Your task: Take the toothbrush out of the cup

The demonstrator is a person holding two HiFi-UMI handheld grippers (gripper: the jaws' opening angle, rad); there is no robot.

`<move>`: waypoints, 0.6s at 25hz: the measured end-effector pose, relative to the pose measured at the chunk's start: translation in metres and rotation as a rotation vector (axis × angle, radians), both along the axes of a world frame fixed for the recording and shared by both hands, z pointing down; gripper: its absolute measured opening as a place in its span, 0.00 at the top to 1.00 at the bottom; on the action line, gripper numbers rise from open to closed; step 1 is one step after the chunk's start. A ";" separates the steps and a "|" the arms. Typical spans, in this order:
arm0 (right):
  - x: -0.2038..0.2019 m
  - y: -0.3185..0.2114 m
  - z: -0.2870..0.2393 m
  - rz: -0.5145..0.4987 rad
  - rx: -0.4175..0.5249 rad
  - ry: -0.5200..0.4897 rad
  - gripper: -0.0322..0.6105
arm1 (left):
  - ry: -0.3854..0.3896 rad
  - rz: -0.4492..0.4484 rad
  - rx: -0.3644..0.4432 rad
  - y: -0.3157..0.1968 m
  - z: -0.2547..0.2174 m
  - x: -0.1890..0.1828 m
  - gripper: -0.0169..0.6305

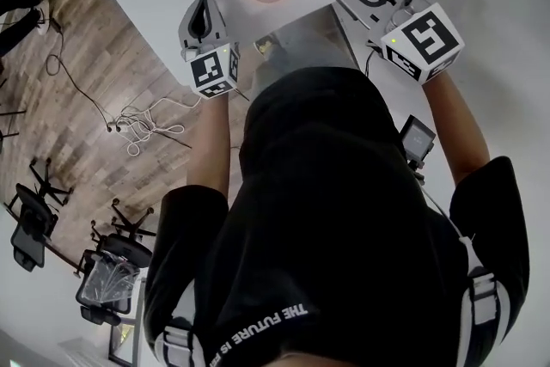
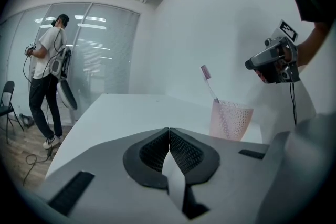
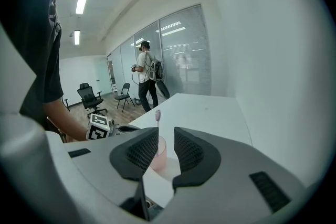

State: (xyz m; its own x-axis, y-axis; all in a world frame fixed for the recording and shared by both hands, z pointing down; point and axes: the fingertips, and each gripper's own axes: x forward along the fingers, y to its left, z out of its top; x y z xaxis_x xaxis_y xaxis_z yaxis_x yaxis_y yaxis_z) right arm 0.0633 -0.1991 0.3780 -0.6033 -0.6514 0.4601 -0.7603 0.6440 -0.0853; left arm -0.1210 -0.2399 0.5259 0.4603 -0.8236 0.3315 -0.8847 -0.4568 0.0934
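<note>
Toothbrush [image 2: 209,83] leans bristles-up in the pink perforated cup [image 2: 231,121], ahead of both grippers. The right gripper [image 3: 166,147] is narrowly parted and empty, short of the cup. The left gripper [image 2: 169,138] is pressed together, empty, beside it. Nothing steadies the light cup, so a slanted pull may topple it. The cup's wall blurs the brush's lower handle.

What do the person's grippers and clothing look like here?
Both the left gripper and right gripper have pale grey shells with black ribbed fingers. Each carries a white cube printed with black square markers. The person wears a black short-sleeved shirt with white lettering.
</note>
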 end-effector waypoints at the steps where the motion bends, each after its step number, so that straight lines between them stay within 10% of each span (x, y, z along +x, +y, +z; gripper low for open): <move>1: -0.002 0.001 -0.001 -0.001 -0.003 0.005 0.79 | 0.001 0.002 0.001 0.001 -0.002 0.000 0.95; 15: -0.037 -0.001 0.035 -0.056 -0.052 0.011 0.78 | -0.010 0.037 0.003 0.000 0.004 -0.001 0.94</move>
